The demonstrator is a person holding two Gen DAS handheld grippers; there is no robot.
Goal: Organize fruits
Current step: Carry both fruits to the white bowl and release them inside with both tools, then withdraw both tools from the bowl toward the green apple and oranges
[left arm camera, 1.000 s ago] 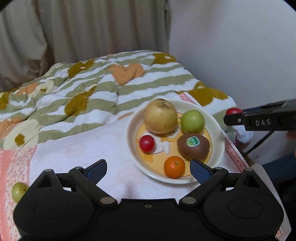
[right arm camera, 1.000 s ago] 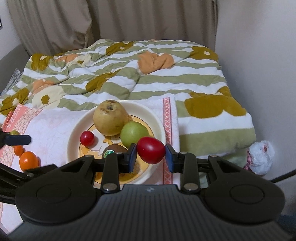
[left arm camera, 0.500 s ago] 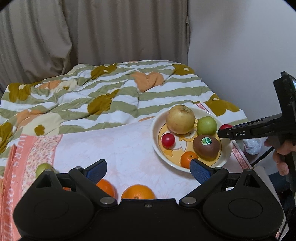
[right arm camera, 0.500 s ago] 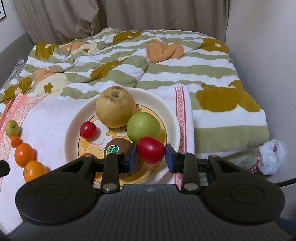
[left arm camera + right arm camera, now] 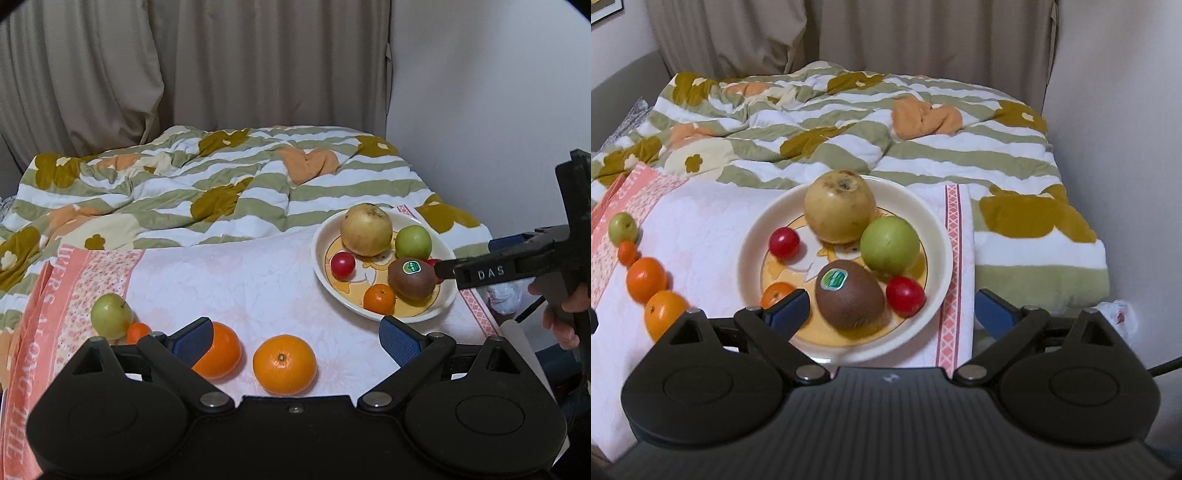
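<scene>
Your right gripper [image 5: 890,314] hangs level over the plate's [image 5: 938,236] near rim, jaws spread, nothing held. Red tomato [image 5: 905,295] lies on the plate beside the kiwi [image 5: 849,293]. Your left gripper [image 5: 293,341] is spread wide, low over the orange [image 5: 284,363] left of the plate.

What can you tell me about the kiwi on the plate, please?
The kiwi is an oval, brown, fuzzy-skinned fruit with a small green and white sticker on its upper side. It looks whole and lies on its side in the near part of the cream plate, on the yellow centre. A red tomato sits close against its right side, and the green apple is just behind it. Neither claw holds it.
</scene>
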